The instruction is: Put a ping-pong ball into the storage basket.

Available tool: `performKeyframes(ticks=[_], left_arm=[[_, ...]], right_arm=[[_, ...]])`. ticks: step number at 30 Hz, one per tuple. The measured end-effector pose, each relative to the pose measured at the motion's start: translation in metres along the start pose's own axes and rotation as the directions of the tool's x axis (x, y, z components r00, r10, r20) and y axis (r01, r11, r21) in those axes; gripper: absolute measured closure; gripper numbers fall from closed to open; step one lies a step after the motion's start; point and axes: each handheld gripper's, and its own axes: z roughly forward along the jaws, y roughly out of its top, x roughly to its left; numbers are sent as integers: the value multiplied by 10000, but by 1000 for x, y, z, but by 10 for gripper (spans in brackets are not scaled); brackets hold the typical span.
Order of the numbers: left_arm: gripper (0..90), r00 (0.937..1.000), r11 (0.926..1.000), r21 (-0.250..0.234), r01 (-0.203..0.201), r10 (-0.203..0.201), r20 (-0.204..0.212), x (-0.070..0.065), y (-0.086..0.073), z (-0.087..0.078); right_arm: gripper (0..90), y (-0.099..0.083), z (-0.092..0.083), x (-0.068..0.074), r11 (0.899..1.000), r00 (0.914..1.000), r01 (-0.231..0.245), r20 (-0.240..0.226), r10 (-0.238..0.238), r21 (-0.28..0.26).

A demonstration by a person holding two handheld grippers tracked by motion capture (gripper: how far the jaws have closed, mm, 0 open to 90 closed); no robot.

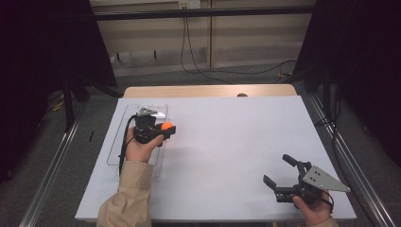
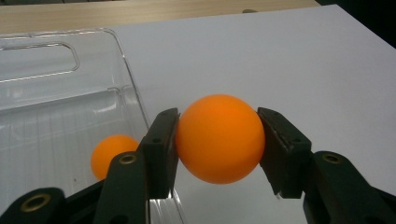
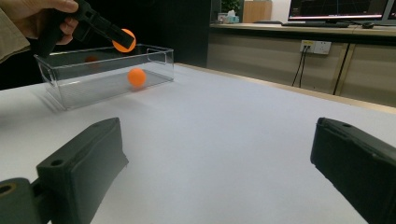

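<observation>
Ball [image 2: 219,138], orange and round, sits clamped between the two black jaws of the left gripper [image 2: 218,140], which press on its opposite sides; the high view shows the same ball [image 1: 166,126] at the gripper's [image 1: 161,128] tip, held just beside the right wall of the bin [image 1: 113,142]. From the right gripper view the ball [image 3: 123,40] hangs in the air above the bin's [image 3: 60,74] rim, not touching it. That bin is a clear plastic box with a cut-out handle in its end wall, standing near the left edge of the white table [image 1: 227,142]. Inside it lies a second ball [image 2: 111,155], also orange, resting on the floor of the bin close to the near wall; the left jaw cuts off part of it in the left gripper view, while the right gripper view shows it [image 3: 136,76] whole through the clear side. A faint orange smear higher on the bin wall there is hard to read and may be a reflection. Well apart, near the table's front right corner, the right gripper [image 1: 280,171] rests in the person's hand with its jaws spread wide and nothing between them. Beyond the table, the far background is dark and hard to make out.
</observation>
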Motion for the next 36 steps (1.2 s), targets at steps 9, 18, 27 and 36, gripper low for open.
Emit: performKeyframes(ticks=[9, 18, 27, 36], left_arm=[[509, 10000, 10000, -75, 44, -45, -68, 3, 0, -3], [509, 9998, 9999, -135, 91, -93, -163, 6, -1, -5], [509, 9996, 9996, -230, 158, -164, -250, 10, -1, -10], [509, 9990, 9994, -275, 187, -198, -393, 15, -2, -14]], right_arm=[[21, 0, 0, 0, 10000, 10000, 53, -23, -53, 11], [21, 0, 0, 0, 10000, 10000, 41, -26, -41, 9], [21, 0, 0, 0, 10000, 10000, 51, -28, -51, 4], [21, 0, 0, 0, 10000, 10000, 58, -28, -58, 7]])
